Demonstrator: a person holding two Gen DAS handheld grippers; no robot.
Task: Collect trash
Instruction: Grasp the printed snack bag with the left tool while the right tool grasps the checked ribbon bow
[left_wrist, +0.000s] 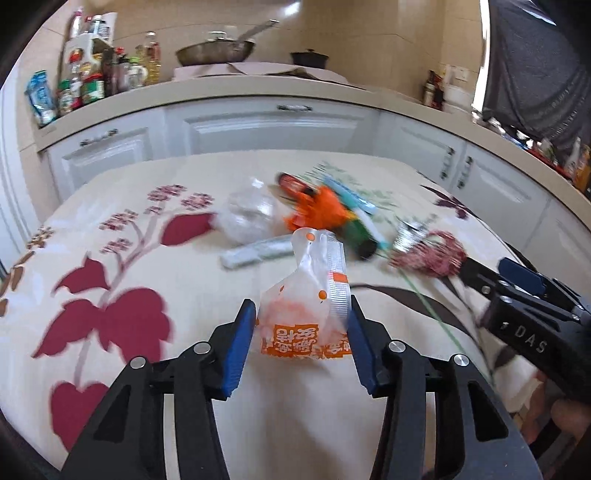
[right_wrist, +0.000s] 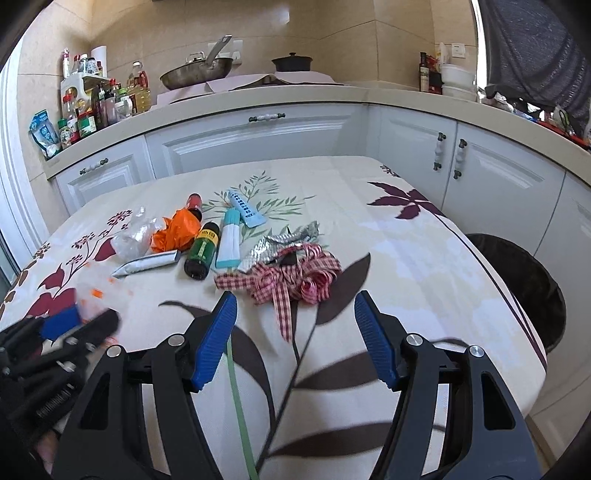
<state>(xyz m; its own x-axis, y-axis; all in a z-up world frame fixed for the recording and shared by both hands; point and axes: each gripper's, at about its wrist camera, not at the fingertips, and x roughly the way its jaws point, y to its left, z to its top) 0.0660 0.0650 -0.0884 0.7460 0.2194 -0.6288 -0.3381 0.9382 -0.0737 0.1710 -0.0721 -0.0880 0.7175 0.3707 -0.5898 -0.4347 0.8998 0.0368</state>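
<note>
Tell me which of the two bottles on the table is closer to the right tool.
The green-labelled dark bottle, lying beside the white and blue tube. The red-capped bottle lies farther back, behind the orange wrapper.

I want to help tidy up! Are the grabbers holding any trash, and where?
The left gripper holds the clear orange-printed wrapper by its lower printed end, between the jaws. The right gripper is open, holding nothing.

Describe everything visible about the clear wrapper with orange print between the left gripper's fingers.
The wrapper is a crumpled clear plastic bag with orange dots, an orange band bearing white characters and a ribbed sealed edge. It stands upright between the blue pads of the left gripper, which touch both its sides. Whether it is lifted off the floral tablecloth is unclear. It looks empty.
</note>
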